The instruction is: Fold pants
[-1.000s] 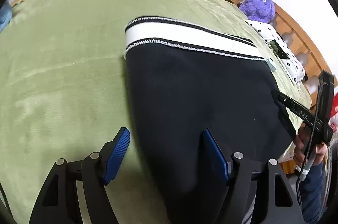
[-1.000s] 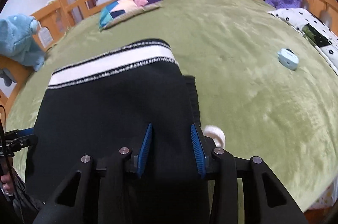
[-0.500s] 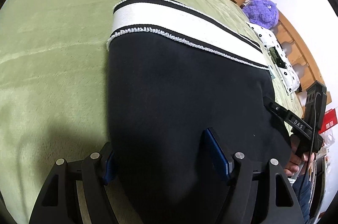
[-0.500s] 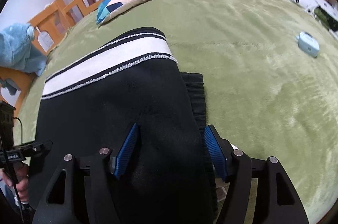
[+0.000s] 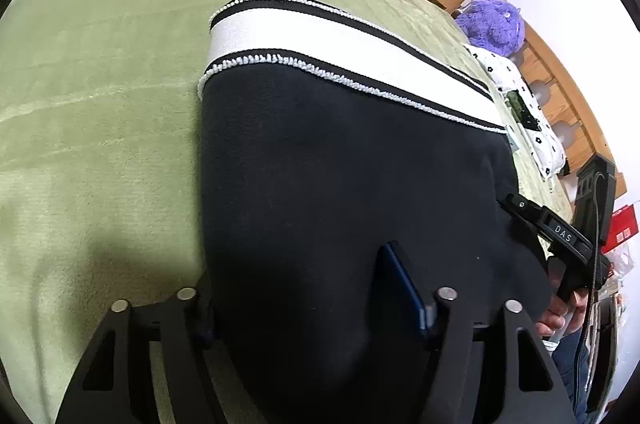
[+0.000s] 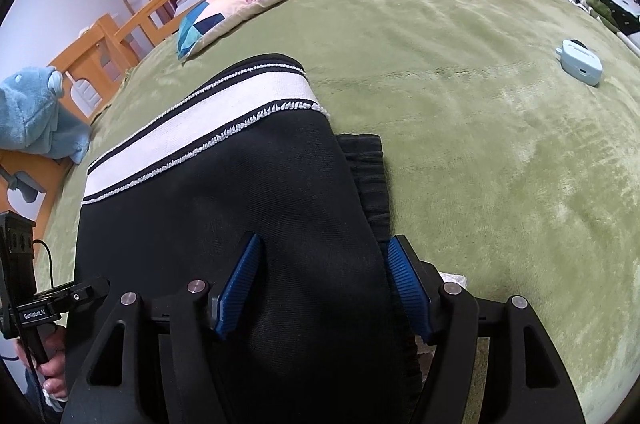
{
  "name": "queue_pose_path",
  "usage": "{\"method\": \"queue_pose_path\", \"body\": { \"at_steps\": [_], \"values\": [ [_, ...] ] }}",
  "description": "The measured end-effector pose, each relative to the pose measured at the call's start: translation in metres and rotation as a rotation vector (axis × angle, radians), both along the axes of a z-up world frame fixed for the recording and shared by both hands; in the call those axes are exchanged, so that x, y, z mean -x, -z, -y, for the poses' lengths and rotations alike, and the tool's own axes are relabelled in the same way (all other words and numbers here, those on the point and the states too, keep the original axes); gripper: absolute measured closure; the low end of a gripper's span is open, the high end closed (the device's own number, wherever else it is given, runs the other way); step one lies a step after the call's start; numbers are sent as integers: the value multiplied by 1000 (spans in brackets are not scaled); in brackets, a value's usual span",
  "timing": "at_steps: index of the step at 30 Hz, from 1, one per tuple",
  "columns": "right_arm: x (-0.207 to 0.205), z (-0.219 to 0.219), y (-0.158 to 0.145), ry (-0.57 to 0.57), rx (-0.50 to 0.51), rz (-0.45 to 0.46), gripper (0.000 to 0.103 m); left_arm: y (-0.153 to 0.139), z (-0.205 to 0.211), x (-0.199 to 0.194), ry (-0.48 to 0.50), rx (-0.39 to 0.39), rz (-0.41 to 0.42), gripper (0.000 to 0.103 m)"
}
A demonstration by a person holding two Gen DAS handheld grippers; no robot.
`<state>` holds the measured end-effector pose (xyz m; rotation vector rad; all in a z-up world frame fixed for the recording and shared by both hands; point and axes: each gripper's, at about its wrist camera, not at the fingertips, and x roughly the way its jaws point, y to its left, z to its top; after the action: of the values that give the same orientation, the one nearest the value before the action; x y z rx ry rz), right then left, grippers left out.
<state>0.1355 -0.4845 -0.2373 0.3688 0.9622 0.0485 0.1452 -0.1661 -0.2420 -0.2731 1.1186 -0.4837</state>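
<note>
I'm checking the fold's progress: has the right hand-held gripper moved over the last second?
Yes. The right hand-held gripper has pushed forward over the pants toward the pillow, which now looms larger, and its jaws have opened wider.

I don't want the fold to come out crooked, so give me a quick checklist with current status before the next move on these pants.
1. Left gripper open and straddling the near edge of the pants: ok.
2. Right gripper open around the same edge: ok.
3. Fabric actually pinched by either gripper: not ok, both sets of jaws stand apart.
4. White waistband lying flat at the far end: ok.
5. Layers aligned: not ok, a ribbed black part sticks out on the right side.
6. Blue case clear of the pants on the green blanket: ok.
</note>
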Motion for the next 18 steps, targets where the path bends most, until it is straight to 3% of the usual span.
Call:
{"method": "queue_pose_path", "body": {
  "at_steps": [4,6,9,13,14,15,16,17,18],
  "values": [
    [4,1,-1,8,-14,6,41,-9,-2,4,34,-6,59,69],
    [9,-3,-7,21,-7,10,48,-16,-11,3,47,29,53,76],
    [18,-7,-23,44,-30,30,56,-22,-25,-6,52,95,15,80],
    [30,-32,-48,63,25,71,59,-36,-45,-8,61,146,21,82],
    [34,-38,-54,63,24,90,64,-41,-50,-8,61,142,36,82],
    [38,-44,-62,59,3,116,77,-47,-59,-8,60,136,51,82],
    [42,-50,-70,51,-46,144,81,-52,-68,-9,63,133,61,83],
    [45,-57,-75,40,-85,162,92,-57,-77,-10,63,127,67,83],
    [45,-66,-78,24,-121,174,92,-62,-90,-11,61,114,74,83]
  ]
}}
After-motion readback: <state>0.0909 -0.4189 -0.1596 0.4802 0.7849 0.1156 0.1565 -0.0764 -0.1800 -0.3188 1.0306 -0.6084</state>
